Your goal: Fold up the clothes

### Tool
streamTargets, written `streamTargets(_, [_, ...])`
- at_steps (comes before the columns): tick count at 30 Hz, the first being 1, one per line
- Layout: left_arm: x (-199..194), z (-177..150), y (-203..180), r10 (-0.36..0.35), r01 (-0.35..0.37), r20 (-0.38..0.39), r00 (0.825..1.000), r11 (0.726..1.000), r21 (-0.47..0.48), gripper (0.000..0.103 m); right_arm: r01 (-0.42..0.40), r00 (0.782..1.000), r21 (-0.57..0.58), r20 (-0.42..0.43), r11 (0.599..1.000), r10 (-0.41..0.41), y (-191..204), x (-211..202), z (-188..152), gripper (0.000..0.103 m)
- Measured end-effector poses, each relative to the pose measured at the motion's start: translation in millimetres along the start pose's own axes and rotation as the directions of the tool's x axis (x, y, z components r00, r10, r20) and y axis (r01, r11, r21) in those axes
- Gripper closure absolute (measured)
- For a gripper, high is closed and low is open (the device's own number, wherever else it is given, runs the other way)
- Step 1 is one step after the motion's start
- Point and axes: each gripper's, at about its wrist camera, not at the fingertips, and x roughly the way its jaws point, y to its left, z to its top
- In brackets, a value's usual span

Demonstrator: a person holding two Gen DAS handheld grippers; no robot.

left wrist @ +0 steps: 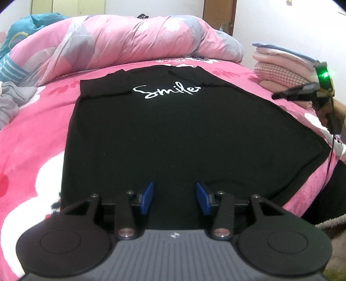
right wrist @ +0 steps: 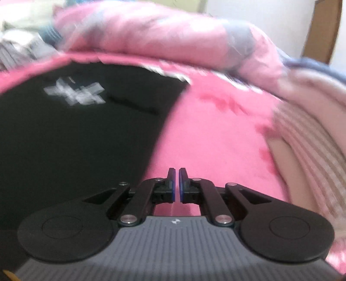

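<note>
Black T-shirt (left wrist: 173, 134) lies spread flat on a pink blanket (left wrist: 39, 134) covering the bed, white "Smile" lettering (left wrist: 166, 91) facing up toward the far end. Sleeves appear tucked across the chest, leaving a long, roughly rectangular shape; the near hem runs under the left gripper.

Left gripper (left wrist: 175, 197): blue pads (left wrist: 147, 197) spread apart, nothing between them. It hangs over the near hem of the shirt, about mid-width, pointing down and forward. Whether the tips touch the cloth cannot be told.

Right gripper (right wrist: 176, 186): pads pressed nearly together, only a thin slit showing, nothing pinched. It sits over bare pink blanket, just right of the shirt's right edge. The right wrist view is smeared with blur; the shirt (right wrist: 71, 140) fills its left half, the lettering only a white smudge.

From the left wrist view the right gripper (left wrist: 279, 95) shows at the right edge, fingers pointing left toward the shirt's far right side, a green light (left wrist: 324, 75) glowing on its body, a hand (left wrist: 333, 114) gripping the handle below.

Far end of bed: bunched pink and grey quilt (left wrist: 129, 39). Far right: stack of folded clothes (left wrist: 281, 64), pale pink pieces and a pink checked one with a blue item on top. Far left: crumpled grey garment (left wrist: 15, 97) and a teal patterned fabric (left wrist: 19, 36) behind it. Brown door (left wrist: 218, 15) against white wall beyond.
</note>
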Motion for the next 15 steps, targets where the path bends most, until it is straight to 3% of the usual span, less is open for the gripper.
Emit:
streamTargets(3, [-0.8,0.0,-3.1,0.014,-0.014,-0.001,1.000,1.000,0.004,0.057,-0.072,0.997,-0.117,-0.002,0.990,0.073,28.8,17.8,9.9,0.103])
streamTargets(6, [-1.5,-1.2,-2.1,0.010,-0.010,0.003,1.000,1.000,-0.005,0.057,0.008,0.998,-0.195,-0.053,0.981,-0.019,32.5,49.6,-2.3,0.103])
streamTargets(10, [-1.1,-1.4,0.4,-0.002,0.002,0.006,1.000,1.000,-0.006,0.056,0.125,0.991,-0.087,-0.046,0.988,-0.129,3.9,45.4,1.6,0.100])
streamTargets(15, [-0.9,-1.8,0.9,-0.004,0.004,0.008,1.000,1.000,-0.012,0.056,0.044,0.999,-0.099,0.023,0.994,-0.042,13.9,35.4,13.9,0.100])
